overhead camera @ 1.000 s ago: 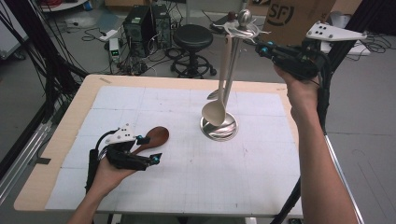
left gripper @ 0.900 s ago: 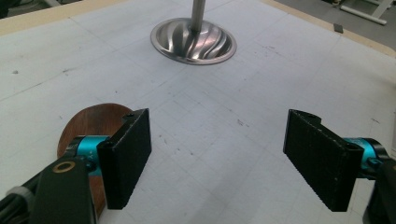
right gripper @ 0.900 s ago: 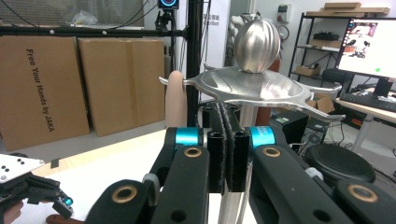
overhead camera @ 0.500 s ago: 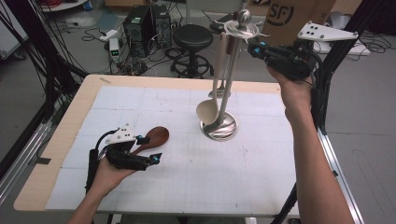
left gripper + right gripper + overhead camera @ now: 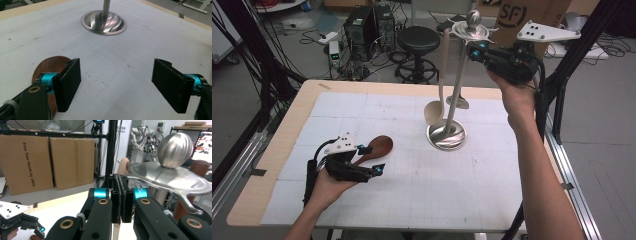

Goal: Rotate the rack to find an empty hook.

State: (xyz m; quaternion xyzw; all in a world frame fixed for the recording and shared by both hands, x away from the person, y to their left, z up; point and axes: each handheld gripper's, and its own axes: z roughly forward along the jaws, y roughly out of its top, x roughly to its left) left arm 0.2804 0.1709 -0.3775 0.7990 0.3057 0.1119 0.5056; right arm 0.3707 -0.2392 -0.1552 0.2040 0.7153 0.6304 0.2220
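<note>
A metal utensil stand (image 5: 454, 107) with a ball top (image 5: 175, 150) rises from a round base (image 5: 446, 135) at mid table. My right gripper (image 5: 455, 42) is up at the stand's hook plate (image 5: 165, 178), shut on the upper handle of a beige spoon (image 5: 434, 112). That spoon hangs down left of the pole, and its handle end (image 5: 124, 166) shows just above my shut jaws (image 5: 120, 180). My left gripper (image 5: 373, 160) rests open on the mat with nothing between its jaws (image 5: 116, 85). A dark brown wooden spoon (image 5: 379, 146) lies beside its left jaw (image 5: 48, 65).
A small grey utensil (image 5: 458, 102) hangs behind the pole. The white grid mat (image 5: 492, 190) covers the wooden table (image 5: 277, 150). Beyond the far edge stand a black stool (image 5: 418, 42), computer boxes and cables. Cardboard boxes (image 5: 30, 157) are in the background.
My right gripper has moved up and left toward the stand's top. The beige spoon's bowl has lifted and shifted left of the pole. The left gripper and brown spoon have stayed put.
</note>
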